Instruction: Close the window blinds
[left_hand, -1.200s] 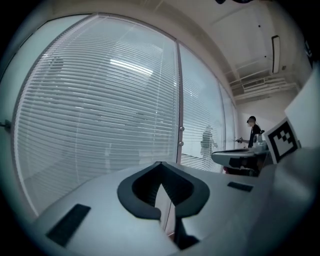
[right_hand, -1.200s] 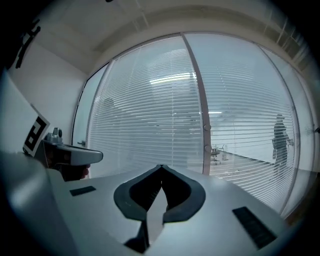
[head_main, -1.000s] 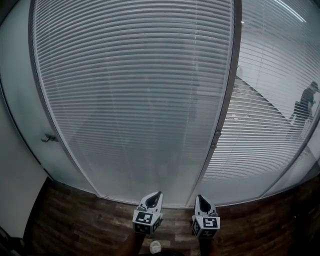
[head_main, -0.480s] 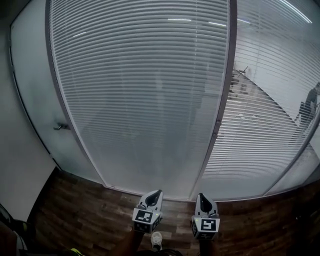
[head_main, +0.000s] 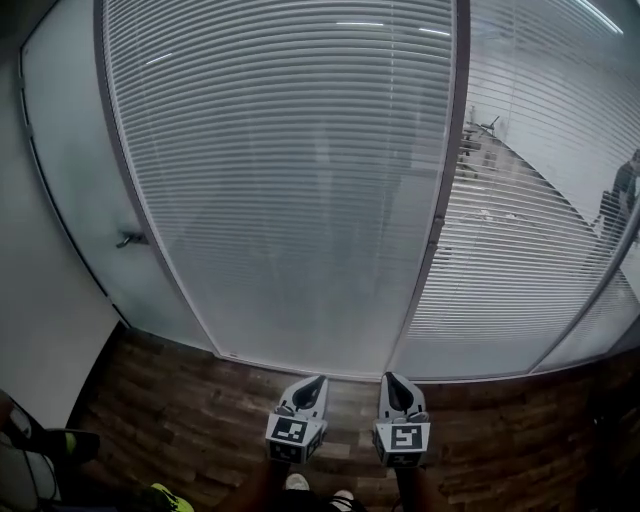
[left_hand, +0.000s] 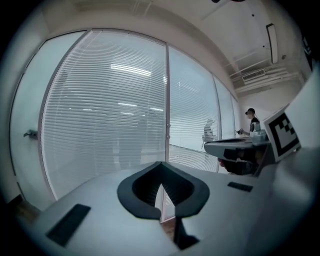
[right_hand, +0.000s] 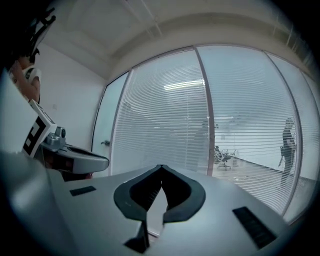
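Frosted door (head_main: 70, 200) stands at the far left, its handle (head_main: 130, 239) on the edge nearest the glass. Next to it the left blind (head_main: 290, 170) hangs full length with its slats turned flat, so the pane reads milky and nothing shows through. Then comes the post (head_main: 447, 170), with a small knob (head_main: 438, 222) partway down it. Past that is the right blind (head_main: 530, 230), whose slats stand open enough that a room and a person (head_main: 625, 195) show beyond the glass.

So the work left, as I judge it, is on the right pane. To do it well, go to that post and find the control first; the knob looks the likely one, though I cannot tell for sure from here. Take it squarely with one gripper, work it gently, and watch the slats tip until the view behind goes blank like the left pane.

Low over the floor (head_main: 200, 410), the left gripper (head_main: 314, 382) points at the foot of the glass, jaws pressed together on nothing. Just beside it the right gripper (head_main: 390, 380) is the same: jaws together, empty. Both are well short of the blinds.
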